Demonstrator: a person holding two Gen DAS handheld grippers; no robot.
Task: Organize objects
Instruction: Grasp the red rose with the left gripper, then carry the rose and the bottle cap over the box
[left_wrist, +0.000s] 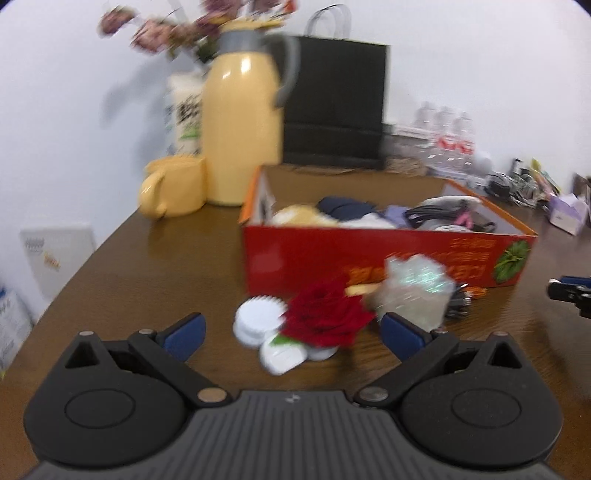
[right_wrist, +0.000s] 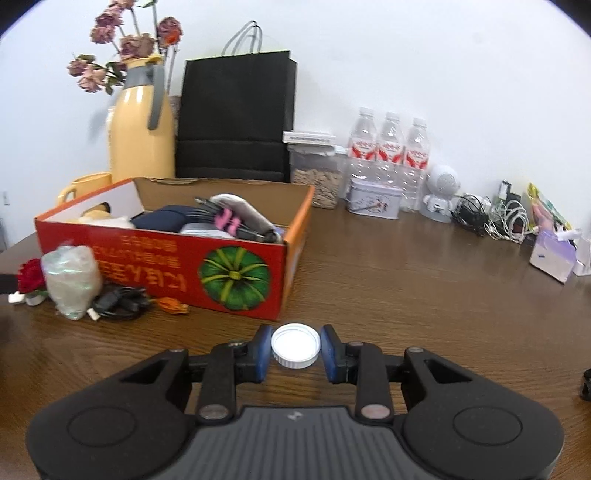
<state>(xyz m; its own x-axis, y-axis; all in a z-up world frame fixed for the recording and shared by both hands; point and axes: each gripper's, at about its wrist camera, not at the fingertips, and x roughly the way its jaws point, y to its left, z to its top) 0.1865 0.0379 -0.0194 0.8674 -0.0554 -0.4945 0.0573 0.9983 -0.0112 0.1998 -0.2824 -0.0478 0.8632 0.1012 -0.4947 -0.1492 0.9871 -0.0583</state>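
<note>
An open red cardboard box (left_wrist: 369, 254) (right_wrist: 184, 266) stands on the brown table and holds several items. In front of it lie a red fabric rose (left_wrist: 327, 317) (right_wrist: 30, 276), white caps (left_wrist: 258, 321), a crumpled clear bag (left_wrist: 415, 291) (right_wrist: 72, 280) and a black cable (right_wrist: 118, 301). My left gripper (left_wrist: 291, 332) is open, its blue pads either side of the rose and caps. My right gripper (right_wrist: 295, 350) is shut on a white bottle cap (right_wrist: 295, 345), right of the box's near corner.
A yellow thermos (right_wrist: 142, 136) with dried flowers, a yellow mug (left_wrist: 173, 192), a black paper bag (right_wrist: 236, 118), water bottles (right_wrist: 391, 155), a tin (right_wrist: 375, 201), a white speaker (right_wrist: 441, 192), tangled cables (right_wrist: 491, 218) and a tissue pack (right_wrist: 554, 258) line the back.
</note>
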